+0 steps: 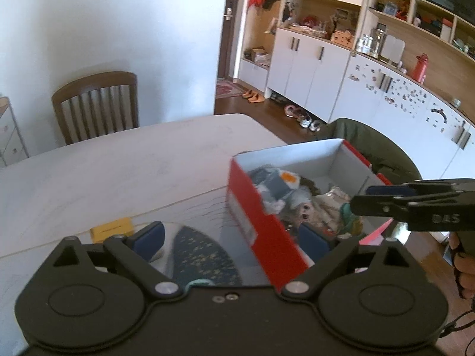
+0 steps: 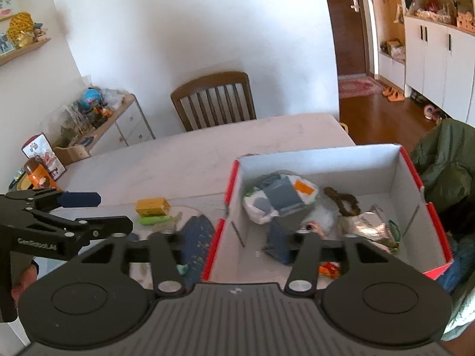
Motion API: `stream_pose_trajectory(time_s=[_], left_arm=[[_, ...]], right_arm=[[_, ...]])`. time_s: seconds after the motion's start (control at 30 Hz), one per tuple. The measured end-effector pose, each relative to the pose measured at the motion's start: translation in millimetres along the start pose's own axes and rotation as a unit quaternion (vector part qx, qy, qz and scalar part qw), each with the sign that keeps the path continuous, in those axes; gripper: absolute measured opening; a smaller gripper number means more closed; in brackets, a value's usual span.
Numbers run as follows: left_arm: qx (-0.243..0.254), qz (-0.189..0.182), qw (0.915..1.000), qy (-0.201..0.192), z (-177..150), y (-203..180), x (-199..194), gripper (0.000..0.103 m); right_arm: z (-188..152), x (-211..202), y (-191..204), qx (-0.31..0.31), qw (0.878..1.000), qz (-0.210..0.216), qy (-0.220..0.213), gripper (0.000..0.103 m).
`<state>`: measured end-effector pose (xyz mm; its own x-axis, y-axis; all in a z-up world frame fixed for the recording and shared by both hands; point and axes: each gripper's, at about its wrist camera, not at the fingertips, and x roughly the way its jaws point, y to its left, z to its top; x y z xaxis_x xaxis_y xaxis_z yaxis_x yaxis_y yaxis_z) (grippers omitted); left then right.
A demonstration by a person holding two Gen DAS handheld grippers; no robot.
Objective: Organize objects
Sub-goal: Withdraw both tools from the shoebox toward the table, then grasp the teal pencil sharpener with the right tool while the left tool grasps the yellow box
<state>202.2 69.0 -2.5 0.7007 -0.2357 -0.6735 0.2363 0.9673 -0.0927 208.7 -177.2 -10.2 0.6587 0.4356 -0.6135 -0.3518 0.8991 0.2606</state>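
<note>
White walls, a slatted wooden chair [image 2: 213,101] and a long run of cupboards [image 1: 308,68] frame the pale table [image 1: 118,160] where the sorting happens. On its right side stands the red cardboard box [image 2: 323,163], white inside and already holding a good share of things: a grey and white packet with an orange label [image 2: 279,195], a silvery pouch [image 2: 368,228], a dark twisted piece [image 2: 341,200] and other bits I cannot identify.

I judge the job well advanced but unfinished: left of the box, on the table, lie a dark blue patterned item [image 1: 202,252], a yellow packet [image 2: 152,205] and a green piece [image 2: 154,219].

Left gripper [image 1: 231,237] has its jaws wide apart above the blue item and the box's near wall, empty. Right gripper [image 2: 231,246] straddles the box's left wall, jaws also spread, gripping nothing.

Writing: "DAS" on the right gripper's side; the left gripper's lettering is too blurred to read.
</note>
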Motion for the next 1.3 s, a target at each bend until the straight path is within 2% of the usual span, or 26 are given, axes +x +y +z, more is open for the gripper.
stream_pose_trajectory(time_s=[0.1,0.27,0.43,0.73,0.97,1.3], left_arm=[[-0.009,0.006,0.9999,-0.003,-6.4,18.7,-6.2,0.099],[-0.019,0.020,0.9996,-0.005,-14.2,44.3,-11.8,0.102],[-0.021,0.031,0.9993,-0.004,-18.6,66.1,-12.2,0.102],[-0.039,0.057,0.9976,-0.003,-22.6,109.7,9.9,0.103],[-0.051,0.068,0.9961,0.022,-25.4,141.4,41.1,0.103],[-0.034,0.091,0.9942,0.046,-23.0,158.6,96.5,0.102]], right_arm=[[-3.2,2.0,14.0,-0.005,1.000,0.007,0.001,0.058],[-8.5,7.7,36.3,-0.008,1.000,0.017,0.005,0.073],[-15.6,17.3,58.6,-0.012,1.000,0.025,0.014,0.083],[-36.8,46.4,101.8,-0.049,0.997,0.031,0.051,0.083],[-51.5,83.1,124.8,-0.072,0.993,0.028,0.090,0.083],[-66.8,140.5,136.6,-0.097,0.987,0.005,0.130,0.083]])
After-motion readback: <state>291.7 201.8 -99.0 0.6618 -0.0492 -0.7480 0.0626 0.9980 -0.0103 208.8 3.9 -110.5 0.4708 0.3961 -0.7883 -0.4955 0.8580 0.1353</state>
